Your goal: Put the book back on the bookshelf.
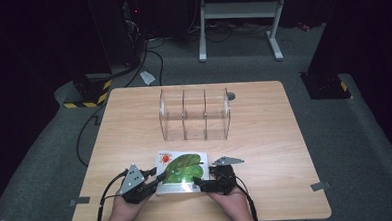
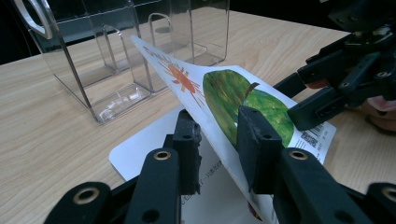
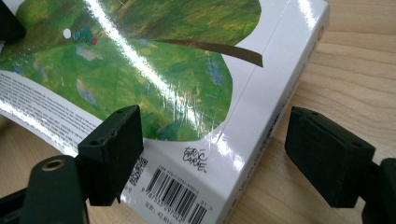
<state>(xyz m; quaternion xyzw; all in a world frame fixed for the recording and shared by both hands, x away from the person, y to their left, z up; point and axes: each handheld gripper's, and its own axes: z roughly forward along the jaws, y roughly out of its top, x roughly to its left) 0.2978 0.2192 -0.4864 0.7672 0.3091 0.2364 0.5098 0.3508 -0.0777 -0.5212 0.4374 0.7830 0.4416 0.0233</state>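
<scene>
One book (image 1: 180, 172), one clear acrylic organiser (image 1: 194, 114) and two hand-held grippers are on or over one light wooden table (image 1: 265, 137). The organiser stands upright toward the far middle of the table, well apart from the book; two inner walls split it into three compartments side by side, and all three hold nothing. The book lies at the near edge of the table between the two grippers. It is a glossy white picture book whose cover carries a large green leaf with a brown stem, a red-orange sun near one corner and a tiny caterpillar on the leaf; a barcode and a small QR code sit at one corner beside lines of small print. In the left gripper view the cover (image 2: 219, 93) is lifted at a slant off the white page (image 2: 140, 154) beneath, so the book is partly open. The left gripper (image 1: 152, 181) has its jaws closed narrowly on that raised cover, one pad on each face. The right gripper (image 1: 199, 183) has its jaws spread wide at the book's spine-side corner near the barcode: one pad lies over the cover, the other stands off beside the spine above the bare table, gripping nothing. A hand (image 1: 122, 209) holds each gripper from the bottom edge.
</scene>
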